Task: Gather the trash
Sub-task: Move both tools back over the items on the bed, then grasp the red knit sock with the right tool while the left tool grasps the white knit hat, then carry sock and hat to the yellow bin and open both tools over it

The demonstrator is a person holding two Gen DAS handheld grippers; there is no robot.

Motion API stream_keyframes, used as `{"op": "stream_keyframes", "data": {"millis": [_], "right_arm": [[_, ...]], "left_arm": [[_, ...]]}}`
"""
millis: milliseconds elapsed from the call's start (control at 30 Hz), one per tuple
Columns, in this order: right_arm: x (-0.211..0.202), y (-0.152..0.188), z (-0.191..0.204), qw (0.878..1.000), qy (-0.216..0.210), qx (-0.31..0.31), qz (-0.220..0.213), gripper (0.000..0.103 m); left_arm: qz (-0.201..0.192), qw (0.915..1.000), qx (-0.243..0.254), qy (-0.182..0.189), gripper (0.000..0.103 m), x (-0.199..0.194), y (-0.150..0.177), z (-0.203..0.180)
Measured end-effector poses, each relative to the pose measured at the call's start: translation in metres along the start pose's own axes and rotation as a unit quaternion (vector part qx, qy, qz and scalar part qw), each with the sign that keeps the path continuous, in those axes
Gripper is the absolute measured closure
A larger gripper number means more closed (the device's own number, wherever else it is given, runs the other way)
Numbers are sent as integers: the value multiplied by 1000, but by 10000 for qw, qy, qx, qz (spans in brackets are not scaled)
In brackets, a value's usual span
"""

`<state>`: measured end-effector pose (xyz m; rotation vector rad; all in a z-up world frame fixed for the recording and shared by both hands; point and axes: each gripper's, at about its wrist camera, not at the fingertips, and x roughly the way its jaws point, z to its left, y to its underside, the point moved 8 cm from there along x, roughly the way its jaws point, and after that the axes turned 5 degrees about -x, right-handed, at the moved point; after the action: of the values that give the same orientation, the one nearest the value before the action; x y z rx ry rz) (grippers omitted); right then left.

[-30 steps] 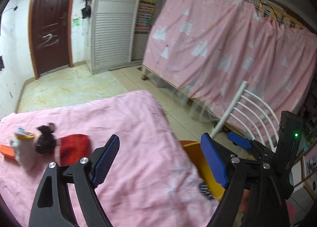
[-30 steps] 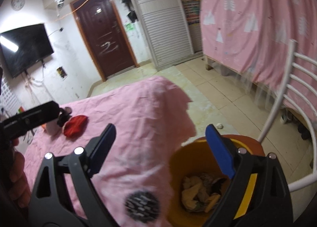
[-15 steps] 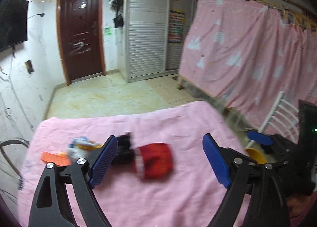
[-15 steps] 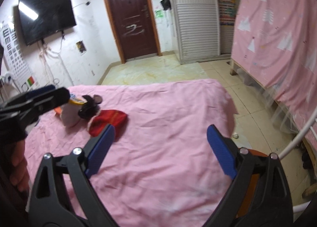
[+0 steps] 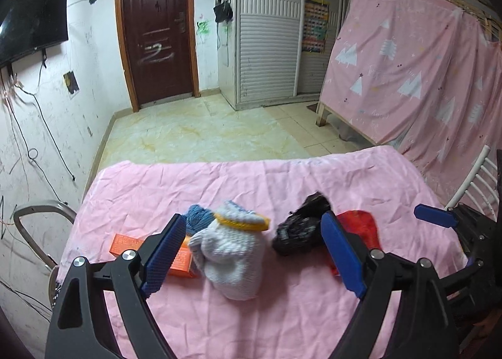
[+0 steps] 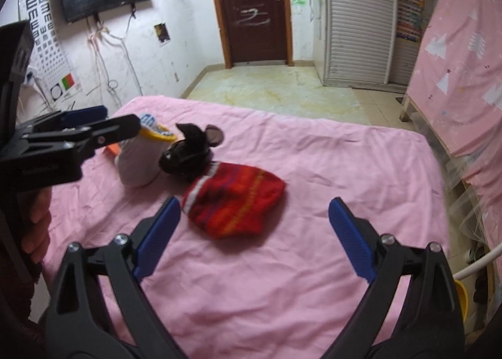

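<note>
Left wrist view: your left gripper hangs over the pink sheet, jaws spread wide, nothing pinched; they've just been opening a bit more.
White sock: balled up between those jaws but untouched, yellow-trimmed cuff tipped up and away from you.
Black scrap: crumpled just right of the white sock, long side running up toward the right.
Orange box: flat on the sheet, partly hidden behind your left finger.
Blue knit thing: tucked behind the white sock, can't tell which way it points.
Right wrist view: your right gripper is wide open too, holding nothing.
Red sock: flat just ahead of the jaws, lying crosswise, striped cuff at the left and toe to the right, touching the black scrap.
Yellow bin: only a sliver at the right edge past the sheet, contents hidden.
</note>
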<state>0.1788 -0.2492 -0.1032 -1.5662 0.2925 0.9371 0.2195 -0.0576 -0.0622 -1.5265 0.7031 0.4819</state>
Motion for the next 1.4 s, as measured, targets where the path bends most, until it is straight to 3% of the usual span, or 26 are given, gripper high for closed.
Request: {"op": "stream_keyframes", "data": {"millis": [500, 600, 667, 700, 767, 900, 967, 1400], "right_arm": [[55, -2, 21, 9980, -18, -274, 566, 11], [64, 3, 21, 9970, -26, -239, 730, 11], [64, 3, 19, 9972, -88, -155, 727, 12], [65, 3, 19, 9972, -108, -127, 733, 13], [64, 3, 17, 9975, -33, -127, 693, 27], [59, 4, 14, 9978, 76, -194, 635, 58], [54, 5, 10, 9982, 69, -89, 590, 63], [-1, 1, -16, 9993, 75, 360, -26, 64]], "left_arm": [[445, 9984, -176, 316, 25, 44, 20, 11], [496, 9981, -150, 342, 38, 49, 23, 10], [498, 9983, -106, 267, 55, 51, 25, 10], [497, 9985, -63, 223, 59, 52, 26, 10], [437, 9988, -2, 207, 68, 50, 26, 10], [316, 9994, 88, 111, 73, 45, 28, 6], [300, 9995, 25, 106, 74, 41, 28, 9], [-94, 9999, -39, 137, 74, -13, 15, -5]]}}
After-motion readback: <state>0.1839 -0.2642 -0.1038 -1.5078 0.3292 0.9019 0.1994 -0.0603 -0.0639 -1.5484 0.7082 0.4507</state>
